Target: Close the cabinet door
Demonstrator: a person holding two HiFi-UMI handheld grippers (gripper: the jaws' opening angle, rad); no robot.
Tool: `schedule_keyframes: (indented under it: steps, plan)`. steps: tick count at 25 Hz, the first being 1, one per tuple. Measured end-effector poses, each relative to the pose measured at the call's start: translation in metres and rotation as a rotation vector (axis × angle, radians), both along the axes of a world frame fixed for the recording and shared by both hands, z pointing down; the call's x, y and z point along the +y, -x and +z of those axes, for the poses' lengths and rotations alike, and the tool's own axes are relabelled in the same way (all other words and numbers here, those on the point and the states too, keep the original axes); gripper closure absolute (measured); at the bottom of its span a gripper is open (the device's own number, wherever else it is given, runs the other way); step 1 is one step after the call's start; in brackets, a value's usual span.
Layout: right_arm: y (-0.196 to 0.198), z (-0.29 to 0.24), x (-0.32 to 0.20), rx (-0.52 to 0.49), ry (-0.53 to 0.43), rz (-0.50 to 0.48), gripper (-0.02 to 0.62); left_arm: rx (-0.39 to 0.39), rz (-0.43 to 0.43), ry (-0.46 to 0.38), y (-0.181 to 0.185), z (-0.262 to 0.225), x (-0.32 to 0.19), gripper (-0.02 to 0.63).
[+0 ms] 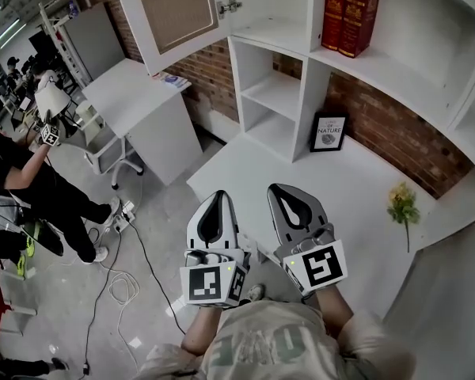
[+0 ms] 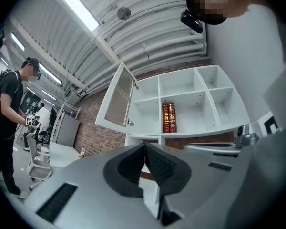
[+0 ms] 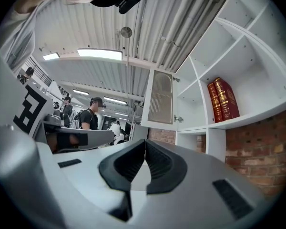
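Right now you are holding both tools out in front of you, side by side above the white counter (image 1: 239,169) and well short of the shelving. Your left gripper (image 2: 144,150) is keeping its two dark ribbed pads pressed together at the tips, and nothing is sitting between them. Your right gripper (image 3: 145,145) is showing the same: jaws together, empty. Neither tool is touching anything.

The cabinet door (image 1: 176,8) is standing open, well apart from both grippers. It is swinging out to the left of the white shelf unit, its woven-looking panel is facing the room, and a small metal latch (image 1: 229,6) is sitting near its free edge. The compartment it belongs to is lying open just left of the one holding two red books (image 1: 350,10). Below the books, a framed print (image 1: 329,131) is leaning against the brick wall at the back of the counter, and a sprig of yellow flowers (image 1: 402,204) is lying further right. Off to your left, a person in black (image 1: 33,182) is standing on the floor.
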State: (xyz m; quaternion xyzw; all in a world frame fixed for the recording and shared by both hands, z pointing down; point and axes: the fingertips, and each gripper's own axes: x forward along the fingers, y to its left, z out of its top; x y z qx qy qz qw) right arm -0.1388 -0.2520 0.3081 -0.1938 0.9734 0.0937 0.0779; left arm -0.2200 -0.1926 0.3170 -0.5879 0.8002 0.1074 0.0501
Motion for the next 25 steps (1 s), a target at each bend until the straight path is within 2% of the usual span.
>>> schedule_keyframes:
  steps: [8,13,14,16,17,21,25]
  plan:
    - [0.025,0.001,-0.005,-0.015,0.016,-0.009,0.578,0.015,-0.036,-0.017,0.045,-0.007,-0.002,0.591]
    - [0.032,0.007,-0.009,0.002,0.036,-0.020,0.578,-0.109,-0.105,-0.075,0.093,-0.060,-0.014,0.584]
    - [0.033,0.008,-0.010,0.004,0.041,-0.022,0.578,-0.126,-0.110,-0.091,0.104,-0.073,-0.018,0.564]
    - [0.036,0.011,-0.011,0.011,0.047,-0.025,0.578,-0.153,-0.107,-0.106,0.127,-0.097,-0.031,0.460]
    - [0.038,0.012,-0.011,0.016,0.049,-0.024,0.578,-0.163,-0.109,-0.105,0.140,-0.108,-0.038,0.440]
    - [0.043,0.015,-0.013,0.039,0.062,-0.013,0.578,-0.220,-0.152,-0.104,0.193,-0.154,-0.065,0.396]
    - [0.041,0.021,-0.018,0.067,0.076,0.009,0.578,-0.265,-0.186,-0.072,0.238,-0.189,-0.102,0.391]
